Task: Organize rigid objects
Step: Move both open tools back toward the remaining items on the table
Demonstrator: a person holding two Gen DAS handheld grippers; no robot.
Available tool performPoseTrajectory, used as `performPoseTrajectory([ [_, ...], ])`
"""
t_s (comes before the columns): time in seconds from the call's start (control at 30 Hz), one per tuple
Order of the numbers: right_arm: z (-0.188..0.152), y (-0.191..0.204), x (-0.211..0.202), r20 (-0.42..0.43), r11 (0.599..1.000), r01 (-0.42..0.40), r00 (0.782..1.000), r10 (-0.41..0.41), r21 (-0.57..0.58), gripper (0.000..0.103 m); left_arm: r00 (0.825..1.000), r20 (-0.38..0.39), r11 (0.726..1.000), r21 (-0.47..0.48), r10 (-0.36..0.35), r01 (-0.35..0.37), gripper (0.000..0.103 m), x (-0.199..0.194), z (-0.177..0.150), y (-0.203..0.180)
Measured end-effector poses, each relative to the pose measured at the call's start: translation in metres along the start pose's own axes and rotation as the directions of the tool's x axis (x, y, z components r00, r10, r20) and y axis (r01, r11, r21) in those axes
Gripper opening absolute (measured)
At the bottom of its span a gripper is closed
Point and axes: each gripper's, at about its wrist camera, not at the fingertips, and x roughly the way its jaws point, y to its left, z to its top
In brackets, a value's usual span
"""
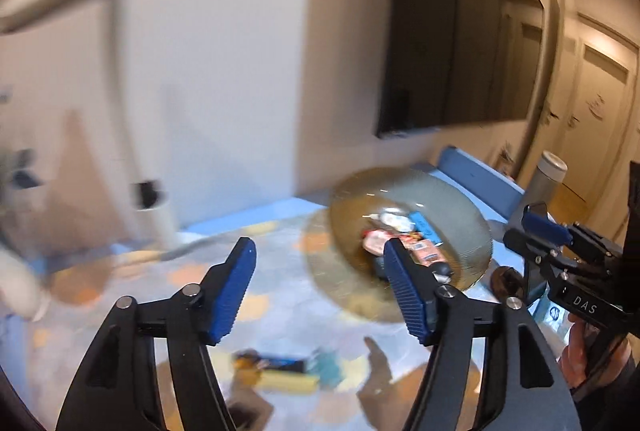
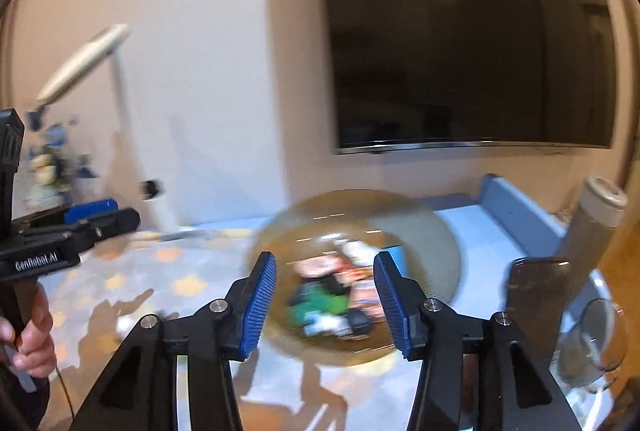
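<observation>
Both views are smeared by motion, so small details are hard to read. The left gripper point(image 1: 320, 291) hangs over a table point(image 1: 280, 295) covered in a pale blue cloth with orange spots, its blue-padded jaws standing apart with nothing between them. The right gripper point(image 2: 324, 305) is likewise spread, its pads clear of everything; through the gap between them shows a brownish glass bowl point(image 2: 424, 231) resting on the table. In the bowl lies a heap of small items point(image 2: 336, 291), red, white, green and black, too blurred to name one by one. On the cloth just in front of the left gripper lies a small packet point(image 1: 280, 371), blue and yellow, well apart from the bowl. A person's hand point(image 2: 34, 335) grips the handle of the left tool at the left edge of the right wrist view. To the right of the bowl stand a grey flask point(image 2: 596, 227) with a white cap, a dark upright case point(image 2: 536, 295) and a clear glass point(image 2: 600, 339). A white desk lamp point(image 2: 84, 63) rises at the far left by the wall, and a dark television point(image 2: 460, 51) hangs on the wall behind the table.
</observation>
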Motion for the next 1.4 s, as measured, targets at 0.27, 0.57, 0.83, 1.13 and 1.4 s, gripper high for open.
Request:
performPoseTrajectory([
  [0.27, -0.070, 0.084, 0.027, -0.169, 0.967, -0.250, 0.956, 0.239, -0.048, 0.052, 0.970, -0.030, 0.966, -0.091, 0.241, -0.242, 0.080, -0.058, -0.089, 0.061],
  [0.57, -0.132, 0.105, 0.079, -0.323, 0.970, -0.227, 0.927, 0.189, -0.086, 0.055, 0.936, -0.231, 0.922, -0.225, 0.265, -0.316, 0.079, -0.006, -0.190, 0.116],
  [0.83, -0.139, 0.103, 0.093, -0.387, 0.977, -0.198, 0.909, 0.154, -0.076, 0.056, 0.943, -0.223, 0.930, -0.221, 0.247, -0.295, 0.078, -0.008, -0.194, 0.114],
  [1.13, -0.136, 0.099, 0.089, -0.372, 0.981, -0.183, 0.916, 0.147, -0.063, 0.070, 0.945, -0.225, 0.935, -0.210, 0.238, -0.285, 0.078, -0.007, -0.194, 0.113],
  [1.4, -0.137, 0.104, 0.088, -0.368, 0.983, -0.163, 0.922, 0.120, -0.088, 0.070, 0.946, -0.227, 0.938, -0.208, 0.231, -0.279, 0.079, -0.007, -0.195, 0.112],
])
